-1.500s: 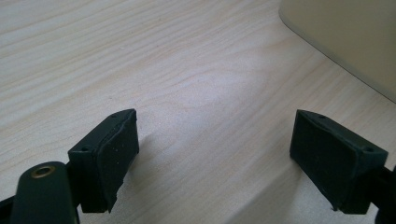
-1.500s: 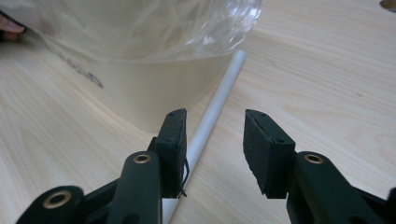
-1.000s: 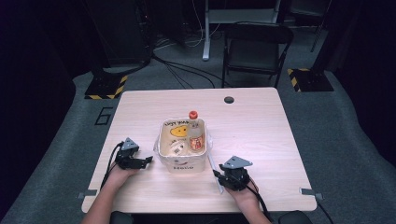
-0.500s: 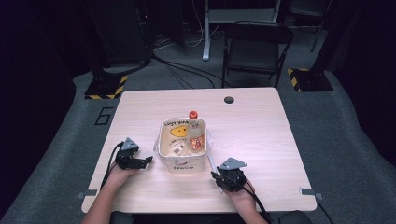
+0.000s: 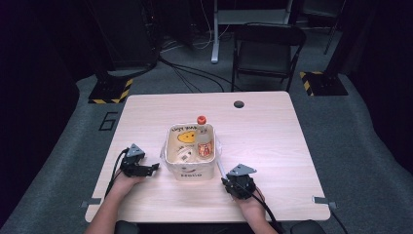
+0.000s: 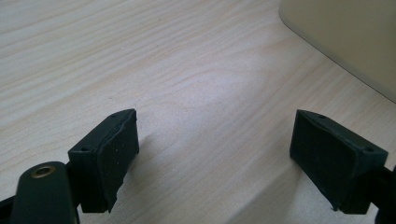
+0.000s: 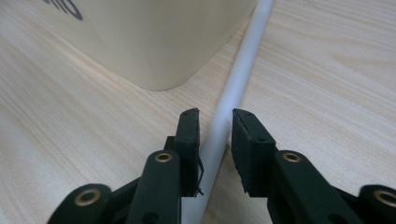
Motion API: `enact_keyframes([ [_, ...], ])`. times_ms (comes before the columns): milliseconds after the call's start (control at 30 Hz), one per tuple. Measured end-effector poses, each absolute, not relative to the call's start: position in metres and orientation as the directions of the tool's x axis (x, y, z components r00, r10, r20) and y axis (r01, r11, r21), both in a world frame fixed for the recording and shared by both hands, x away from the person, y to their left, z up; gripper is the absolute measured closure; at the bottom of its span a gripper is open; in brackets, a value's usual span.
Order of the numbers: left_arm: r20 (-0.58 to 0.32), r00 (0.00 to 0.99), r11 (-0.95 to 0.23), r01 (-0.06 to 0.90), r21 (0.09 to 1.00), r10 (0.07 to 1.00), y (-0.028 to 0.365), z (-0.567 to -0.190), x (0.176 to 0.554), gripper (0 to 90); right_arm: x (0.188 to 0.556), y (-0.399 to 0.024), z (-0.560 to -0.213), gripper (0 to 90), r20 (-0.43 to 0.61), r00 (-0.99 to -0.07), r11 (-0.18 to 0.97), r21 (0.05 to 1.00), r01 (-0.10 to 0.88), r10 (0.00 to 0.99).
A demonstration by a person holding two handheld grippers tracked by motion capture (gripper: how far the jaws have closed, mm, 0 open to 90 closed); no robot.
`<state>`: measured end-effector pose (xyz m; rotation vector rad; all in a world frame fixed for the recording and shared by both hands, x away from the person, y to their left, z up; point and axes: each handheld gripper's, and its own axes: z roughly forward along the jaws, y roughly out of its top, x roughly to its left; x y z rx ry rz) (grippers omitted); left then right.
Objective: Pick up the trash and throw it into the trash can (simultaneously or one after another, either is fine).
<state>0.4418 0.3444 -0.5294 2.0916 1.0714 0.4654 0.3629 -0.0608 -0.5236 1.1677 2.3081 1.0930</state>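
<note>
Beside the tub's (image 7: 154, 42) near right corner lies a thin, stiff, light, likely slippery white rod (image 7: 233, 93), the right gripper (image 7: 214, 140) straddling its near end with jaws narrowed around it, the left gripper (image 6: 215, 154) wide open and empty.

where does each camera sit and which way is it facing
High view: above the person's side, facing forward and down on the table; both forearms, the left gripper and right gripper flank the container.
Left gripper view: rides low on the left gripper, facing bare tabletop between wide-apart jaws, container wall at upper right.
Right gripper view: rides on the right gripper, jaws straddling a white rod beside the container.
Shared: the container appears in all three views.
</note>
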Motion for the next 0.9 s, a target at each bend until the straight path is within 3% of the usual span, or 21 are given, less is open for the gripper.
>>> enact_keyframes([
  [900,-0.009,0.588,-0.388,0.546,0.743,0.809,0.344,-0.529,0.442,15.5,0.376,-0.082,-0.513,78.6,0.058,-0.548,0.314,0.767,0.559,0.834],
])
